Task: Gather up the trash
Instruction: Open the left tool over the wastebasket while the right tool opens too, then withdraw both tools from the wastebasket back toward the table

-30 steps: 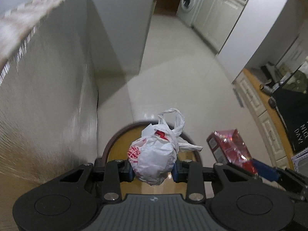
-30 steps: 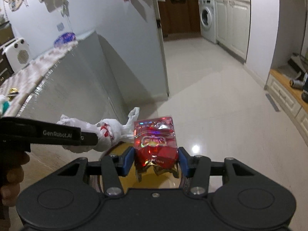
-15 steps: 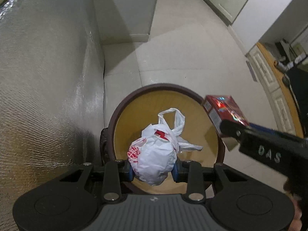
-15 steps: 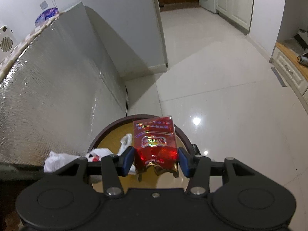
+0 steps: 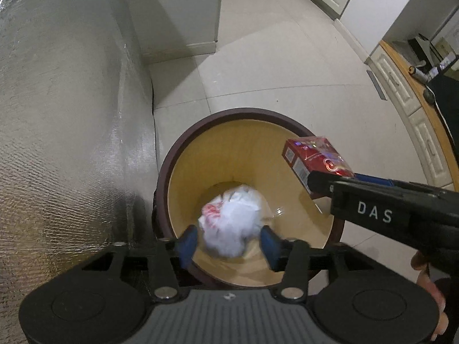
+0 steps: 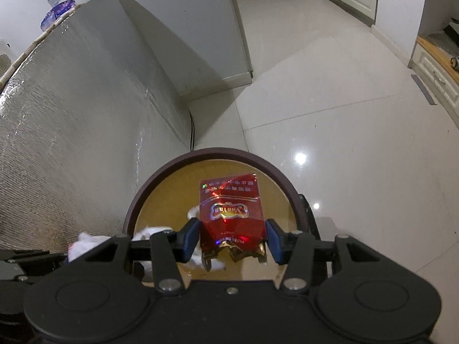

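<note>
A round bin (image 5: 243, 112) with a dark brown rim and a yellow inside stands on the floor below both grippers. My left gripper (image 5: 229, 246) hangs over its mouth, jaws opening. The knotted white plastic bag (image 5: 231, 223) with red print shows blurred between the blue pads, with a gap on each side, loose inside the bin. My right gripper (image 6: 232, 240) is shut on a shiny red box (image 6: 231, 212), held above the bin's rim (image 6: 212, 151). In the left wrist view that red box (image 5: 314, 157) hovers over the bin's right side.
A silver foil-covered panel (image 5: 57, 143) rises close on the bin's left. A white cabinet corner (image 5: 183, 14) stands behind it, with a dark cable (image 6: 191, 132) at its foot. Glossy tiled floor (image 6: 344, 114) spreads to the right, up to a low wooden-topped cabinet (image 5: 416, 120).
Both grippers came down over the bin. The left jaws parted and the white bag slipped free, dropping into the bin. The red box stays gripped.
</note>
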Tool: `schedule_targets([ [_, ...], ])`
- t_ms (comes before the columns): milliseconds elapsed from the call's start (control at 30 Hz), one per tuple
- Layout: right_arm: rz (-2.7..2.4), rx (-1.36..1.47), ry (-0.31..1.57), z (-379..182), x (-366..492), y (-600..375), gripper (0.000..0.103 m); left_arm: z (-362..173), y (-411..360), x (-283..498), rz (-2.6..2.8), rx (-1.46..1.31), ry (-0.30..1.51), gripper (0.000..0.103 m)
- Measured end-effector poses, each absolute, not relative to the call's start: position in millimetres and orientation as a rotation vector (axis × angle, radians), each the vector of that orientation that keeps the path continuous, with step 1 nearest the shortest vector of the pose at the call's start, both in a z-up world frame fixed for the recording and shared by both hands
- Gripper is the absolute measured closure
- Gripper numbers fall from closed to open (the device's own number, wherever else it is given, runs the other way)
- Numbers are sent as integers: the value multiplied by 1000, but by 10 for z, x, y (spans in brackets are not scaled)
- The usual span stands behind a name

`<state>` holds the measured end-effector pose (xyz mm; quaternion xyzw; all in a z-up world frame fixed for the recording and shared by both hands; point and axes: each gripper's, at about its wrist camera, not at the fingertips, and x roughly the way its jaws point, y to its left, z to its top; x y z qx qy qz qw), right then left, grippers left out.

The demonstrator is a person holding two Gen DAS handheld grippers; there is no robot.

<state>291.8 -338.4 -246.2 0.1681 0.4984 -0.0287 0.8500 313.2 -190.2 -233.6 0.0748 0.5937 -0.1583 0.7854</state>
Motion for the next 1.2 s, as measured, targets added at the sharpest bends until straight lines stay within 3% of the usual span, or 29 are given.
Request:
schedule_targets([
  [67,-60,358,1052,-2480,2943,-3400,52,-2340,-1917,3115,-335,181,1272,36],
  [367,-46,370,1045,-2524,2972,-3432,48,-2366,-1926,3116,-312,199,1283,25],
  [833,-40,372,1060,-2520,2853,-3517,25,-2400,-1869,3097,-301,188,1298,17],
  [1200,-43,330,1055,-2441,2640,-3546,17,-2338,-1804,3029,-260,196,1299,10],
])
